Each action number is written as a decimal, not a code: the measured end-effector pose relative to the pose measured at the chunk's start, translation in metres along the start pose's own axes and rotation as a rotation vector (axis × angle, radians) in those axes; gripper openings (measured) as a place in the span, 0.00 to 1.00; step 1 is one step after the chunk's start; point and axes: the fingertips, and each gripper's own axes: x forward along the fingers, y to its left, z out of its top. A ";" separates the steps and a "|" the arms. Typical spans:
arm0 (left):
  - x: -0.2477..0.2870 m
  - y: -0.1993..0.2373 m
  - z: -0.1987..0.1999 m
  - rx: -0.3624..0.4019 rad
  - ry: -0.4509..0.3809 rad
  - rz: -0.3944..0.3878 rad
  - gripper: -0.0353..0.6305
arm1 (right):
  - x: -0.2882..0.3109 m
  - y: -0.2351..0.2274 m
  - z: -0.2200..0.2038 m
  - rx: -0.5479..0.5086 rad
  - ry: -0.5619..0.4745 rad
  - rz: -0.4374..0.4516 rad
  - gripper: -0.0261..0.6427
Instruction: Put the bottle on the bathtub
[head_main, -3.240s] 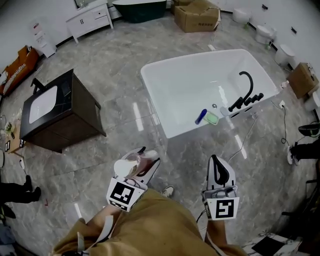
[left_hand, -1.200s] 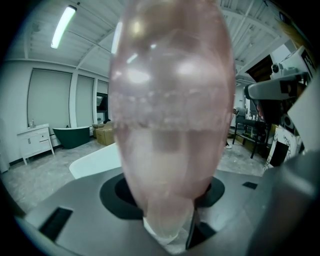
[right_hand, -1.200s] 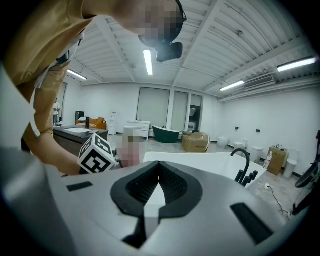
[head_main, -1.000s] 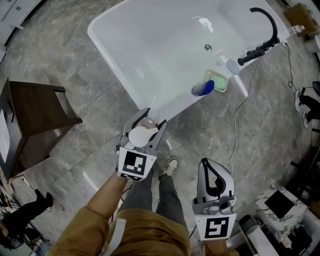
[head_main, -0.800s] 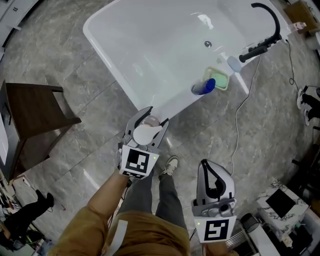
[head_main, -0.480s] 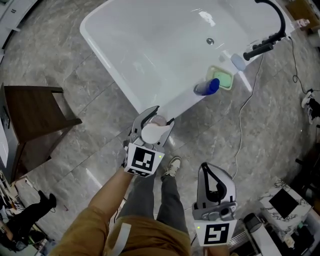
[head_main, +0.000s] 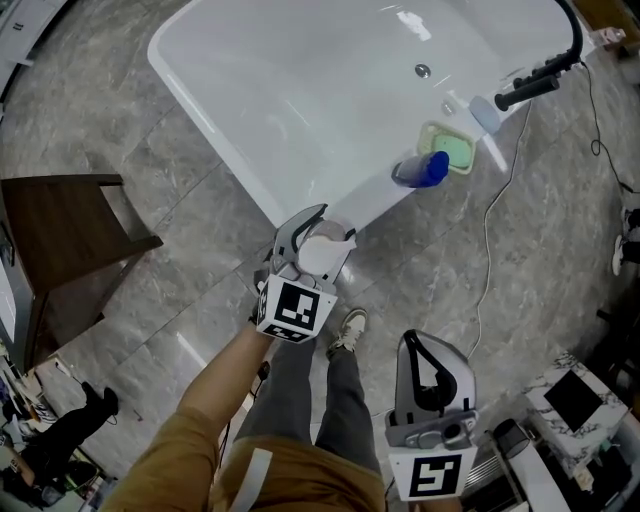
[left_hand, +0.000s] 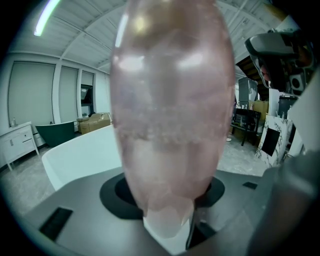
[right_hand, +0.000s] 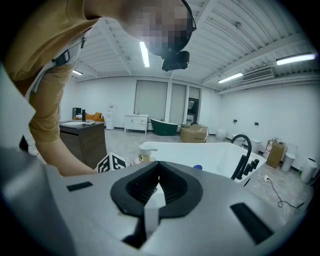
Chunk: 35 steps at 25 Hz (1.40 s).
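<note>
A pinkish translucent bottle (head_main: 320, 255) with a white pump top is clamped upright in my left gripper (head_main: 316, 226), which hovers just short of the near rim of the white bathtub (head_main: 205, 125). In the left gripper view the bottle (left_hand: 170, 115) fills the frame between the jaws of my left gripper (left_hand: 170, 205), with the bathtub (left_hand: 75, 157) behind. My right gripper (head_main: 422, 343) hangs low beside my leg, shut and empty. From the right gripper view its jaws meet at my right gripper (right_hand: 156, 192), and the bottle's pump (right_hand: 145, 149) and bathtub (right_hand: 200, 154) lie ahead.
A green soap dish (head_main: 450, 148) and a blue-capped item (head_main: 424, 170) rest on the tub's right rim near a black faucet (head_main: 535, 88). A dark wooden cabinet (head_main: 70, 235) stands left. A cable (head_main: 492, 250) trails on the marble floor.
My left gripper has carried the bottle forward, closer to the bathtub's near rim. The right gripper has stayed low and shut.
</note>
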 end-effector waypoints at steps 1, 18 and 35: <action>0.002 -0.001 -0.001 0.000 0.000 -0.004 0.40 | 0.001 0.000 -0.002 0.000 0.005 0.001 0.03; 0.026 -0.004 -0.009 0.029 0.003 -0.050 0.40 | 0.010 -0.005 -0.021 0.021 0.048 -0.018 0.03; 0.036 -0.009 -0.013 0.073 -0.036 -0.097 0.40 | 0.011 -0.012 -0.027 0.045 0.050 -0.050 0.03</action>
